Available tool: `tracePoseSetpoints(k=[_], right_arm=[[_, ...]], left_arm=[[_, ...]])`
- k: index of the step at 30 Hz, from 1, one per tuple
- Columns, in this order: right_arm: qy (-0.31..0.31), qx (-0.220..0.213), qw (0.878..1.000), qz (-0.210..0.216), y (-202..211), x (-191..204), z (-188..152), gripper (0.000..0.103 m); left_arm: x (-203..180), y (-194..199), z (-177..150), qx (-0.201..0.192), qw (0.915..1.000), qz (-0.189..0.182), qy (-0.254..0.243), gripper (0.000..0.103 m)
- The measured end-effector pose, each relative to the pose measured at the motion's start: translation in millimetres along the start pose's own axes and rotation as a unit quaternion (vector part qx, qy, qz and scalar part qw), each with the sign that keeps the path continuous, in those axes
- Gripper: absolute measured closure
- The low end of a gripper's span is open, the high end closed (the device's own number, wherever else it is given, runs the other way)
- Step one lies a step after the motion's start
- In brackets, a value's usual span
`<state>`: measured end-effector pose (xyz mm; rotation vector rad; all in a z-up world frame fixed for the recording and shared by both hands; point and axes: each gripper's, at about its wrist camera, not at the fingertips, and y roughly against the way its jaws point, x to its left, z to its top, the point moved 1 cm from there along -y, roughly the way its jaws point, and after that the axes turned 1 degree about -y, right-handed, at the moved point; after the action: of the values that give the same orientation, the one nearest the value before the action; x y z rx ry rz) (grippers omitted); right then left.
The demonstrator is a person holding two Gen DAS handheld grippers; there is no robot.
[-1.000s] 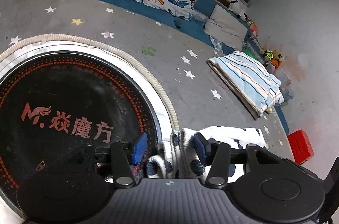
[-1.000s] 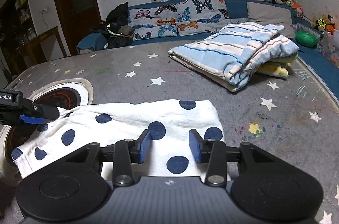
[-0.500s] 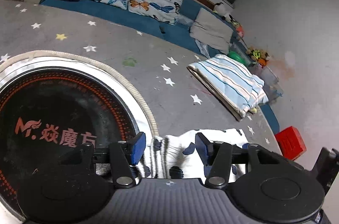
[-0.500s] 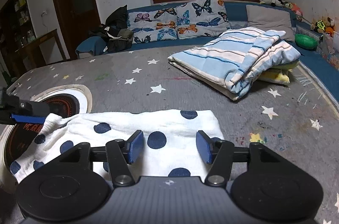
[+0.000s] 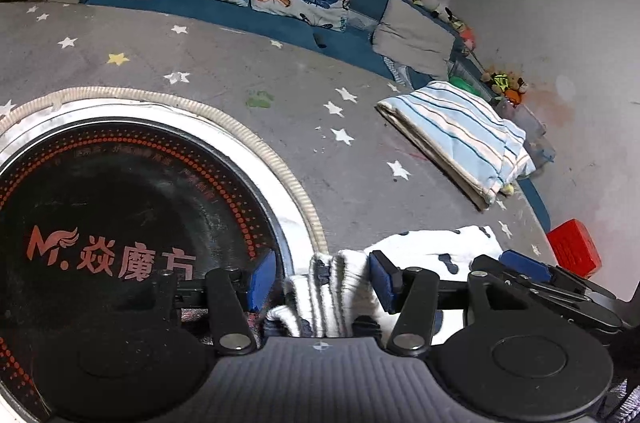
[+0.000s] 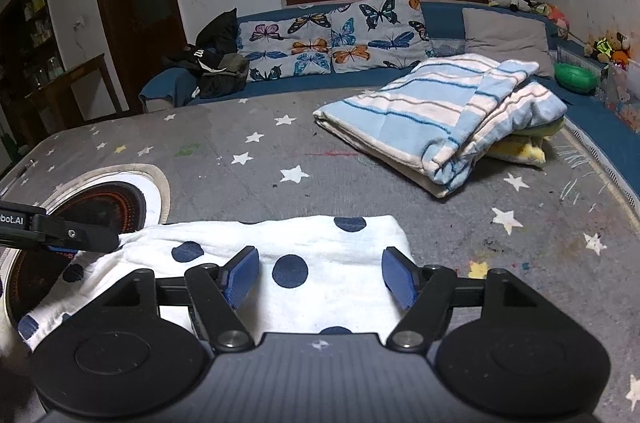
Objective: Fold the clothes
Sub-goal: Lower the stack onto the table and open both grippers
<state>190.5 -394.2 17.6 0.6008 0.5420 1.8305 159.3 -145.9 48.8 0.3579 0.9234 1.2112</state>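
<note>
A white cloth with dark blue dots (image 6: 320,243) lies flat on the grey star-patterned table (image 6: 280,143), its left end over the rim of a round black cooktop. My right gripper (image 6: 320,273) hangs open just above the cloth's near edge, touching nothing. My left gripper (image 5: 322,279) is open too, with the cloth's bunched end (image 5: 332,287) loose between its blue pads. The rest of the cloth (image 5: 440,243) stretches away to the right. One left finger (image 6: 80,235) shows at the cloth's left corner.
A folded blue-striped blanket (image 6: 432,119) lies on the table's far right over something yellow. The round cooktop (image 5: 120,223) is sunk into the table on the left. A sofa with butterfly pillows (image 6: 332,39) runs behind. A red box (image 5: 574,247) sits on the floor.
My right gripper's jaws have spread wide and let go of the cloth, which has settled flatter. The left gripper has stayed at the cloth's bunched end with about the same gap.
</note>
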Motion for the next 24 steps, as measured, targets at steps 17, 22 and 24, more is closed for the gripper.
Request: tracePoseSetpoints(k=[17, 22, 24], right_arm=[[0.009, -0.013, 1.0, 0.005, 64.8, 10.2, -29.2, 0.023], [0.002, -0.01, 1.0, 0.012, 79.9, 11.9, -44.8, 0.023], [0.0, -0.008, 1.0, 0.017, 83.3, 12.8, -50.9, 0.023]], left_arm=[[-12.2, 41.5, -28.4, 0.0, 0.9992, -0.025, -0.031, 0.048], [-11.2, 43.3, -40.0, 0.008, 0.999, -0.022, -0.037, 0.048], [-10.9, 43.2, -44.3, 0.01, 0.9989, -0.017, -0.041, 0.048]])
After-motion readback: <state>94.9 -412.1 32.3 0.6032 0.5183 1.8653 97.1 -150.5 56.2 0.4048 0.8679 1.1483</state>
